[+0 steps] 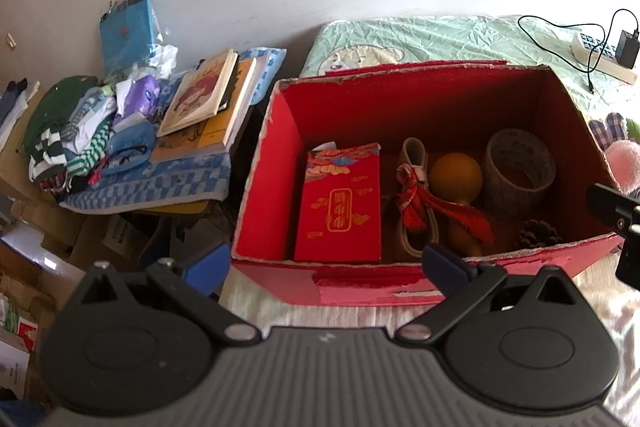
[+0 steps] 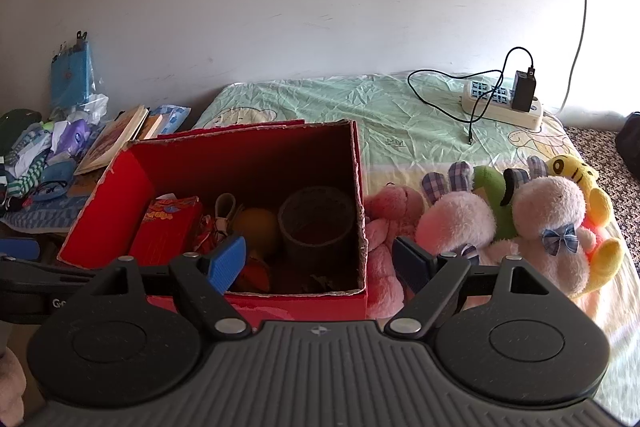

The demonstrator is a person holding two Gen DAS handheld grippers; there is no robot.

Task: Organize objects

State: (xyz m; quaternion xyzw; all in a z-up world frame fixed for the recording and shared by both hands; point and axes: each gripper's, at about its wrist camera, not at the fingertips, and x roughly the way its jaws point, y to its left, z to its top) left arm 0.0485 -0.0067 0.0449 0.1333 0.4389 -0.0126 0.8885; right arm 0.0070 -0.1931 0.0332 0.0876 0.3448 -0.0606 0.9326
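Both grippers, left (image 1: 326, 265) and right (image 2: 319, 261), hang with jaws spread and empty at the near rim of the red box (image 1: 260, 163), probably poised to pick the next thing to sort. Inside it lie a red packet (image 1: 340, 203), a gourd (image 1: 456, 175) and a tape roll (image 1: 520, 167). The plush toys (image 2: 500, 219) wait just right of the box (likely next), and the box wall stands between them and its floor.

One red box (image 2: 256, 307), five plush toys (image 2: 456, 219), two books (image 1: 200, 95), one tape roll (image 1: 520, 171).
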